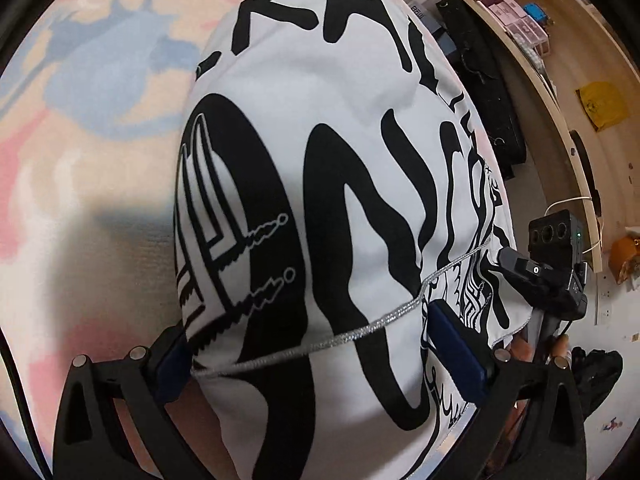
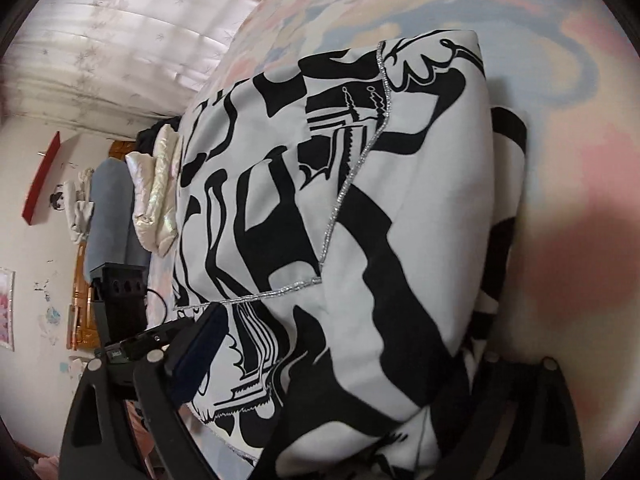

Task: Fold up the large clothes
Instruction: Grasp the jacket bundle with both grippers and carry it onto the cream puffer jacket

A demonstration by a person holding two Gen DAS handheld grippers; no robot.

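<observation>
A large white garment with bold black print and a silver trim line (image 1: 320, 184) lies folded on the pastel bed cover; it also fills the right wrist view (image 2: 400, 208). My left gripper (image 1: 320, 356) stands wide open, its blue-padded fingers (image 1: 456, 348) on either side of the garment's near edge, fabric bulging between them. My right gripper (image 2: 340, 360) is also spread wide around the garment's near end; one blue pad (image 2: 200, 344) shows at the left, and the other finger is partly hidden by cloth. The right gripper body appears in the left wrist view (image 1: 548, 264).
The bed cover (image 1: 80, 120) is pink, blue and cream. A wooden shelf unit (image 1: 560, 80) with boxes stands to the right. In the right wrist view, a shiny cream jacket (image 2: 156, 192) and blue cloth (image 2: 112, 216) lie at the bed's far end, with curtains (image 2: 120, 40) behind.
</observation>
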